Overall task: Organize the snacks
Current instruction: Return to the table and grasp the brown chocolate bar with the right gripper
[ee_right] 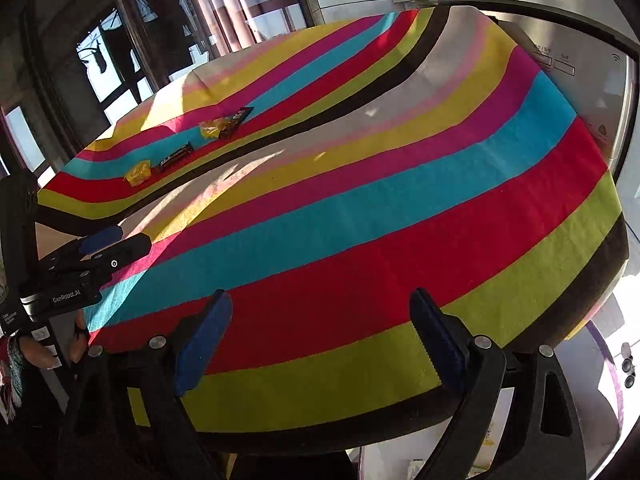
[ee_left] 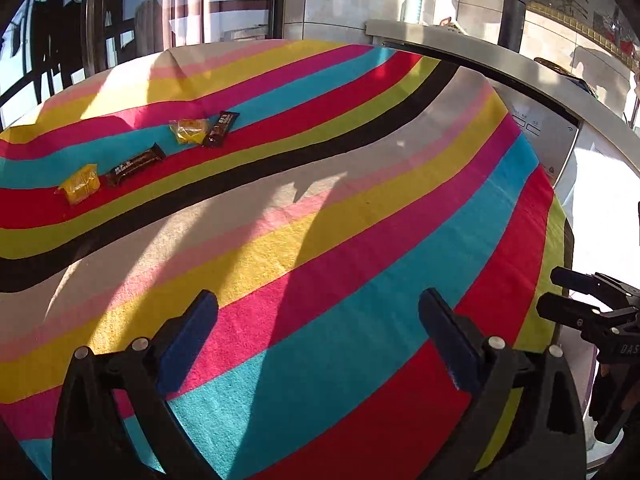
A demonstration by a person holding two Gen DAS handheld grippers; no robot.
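Note:
Several snacks lie at the far left of the striped cloth (ee_left: pixel 320 216). A yellow packet (ee_left: pixel 80 184) lies next to a dark bar (ee_left: pixel 136 165). A second yellow packet (ee_left: pixel 190 131) touches a second dark bar (ee_left: pixel 221 129). They also show in the right wrist view: yellow packet (ee_right: pixel 138 174), dark bar (ee_right: pixel 176 157), yellow packet (ee_right: pixel 212 128), dark bar (ee_right: pixel 236 121). My left gripper (ee_left: pixel 318 300) is open and empty over the near stripes. My right gripper (ee_right: pixel 320 300) is open and empty at the table's near edge.
A grey appliance (ee_left: pixel 536 120) with a raised lid stands past the cloth's right edge. A white bottle (ee_left: pixel 414 0) and a dark cylinder (ee_left: pixel 512 20) stand behind it. Windows and a dark frame lie beyond the far left edge. The cloth drops off at the near edge (ee_right: pixel 360 432).

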